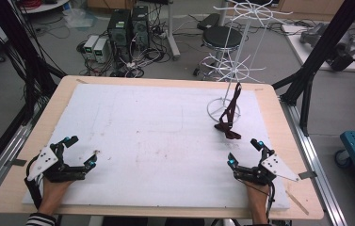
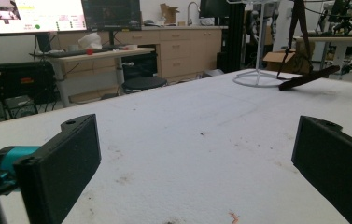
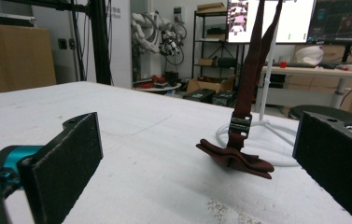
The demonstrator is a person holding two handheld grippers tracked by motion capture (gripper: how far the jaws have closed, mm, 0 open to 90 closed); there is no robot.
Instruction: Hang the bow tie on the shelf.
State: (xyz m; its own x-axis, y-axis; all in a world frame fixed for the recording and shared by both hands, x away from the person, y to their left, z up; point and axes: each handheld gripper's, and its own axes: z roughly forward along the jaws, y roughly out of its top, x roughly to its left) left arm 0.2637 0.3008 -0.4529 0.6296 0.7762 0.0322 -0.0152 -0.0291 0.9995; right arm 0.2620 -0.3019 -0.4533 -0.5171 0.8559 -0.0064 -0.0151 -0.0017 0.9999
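**Both grippers parked wide apart, bow tie hanging off the rack**

High view: left gripper sits lower left of frame on the white foam mat, person's hand behind it, striped sleeve at the bottom edge. Jaws spread wide, nothing between them. Right gripper sits lower right, same posture: jaws spread, nothing held, grey plate on its outer side.

Dark red bow tie is right of centre in the frame, up and slightly left of the right gripper, near it but not touching. Its strap runs up to a lower hook of the white wire rack; the bow end rests on the mat just beside the rack's ring base.

Right gripper view: bow tie is centre-right, between the two black jaws in the picture but well beyond them. Bow lies crumpled on the mat, strap rising taut to the top edge, metal buckle on the strap just above the bow. Rack base ring behind it.

Left gripper view: jaws wide apart at lower left and lower right, bare mat between. Bow tie and rack base far off, upper right of frame.

Table's wooden edge frames the mat.
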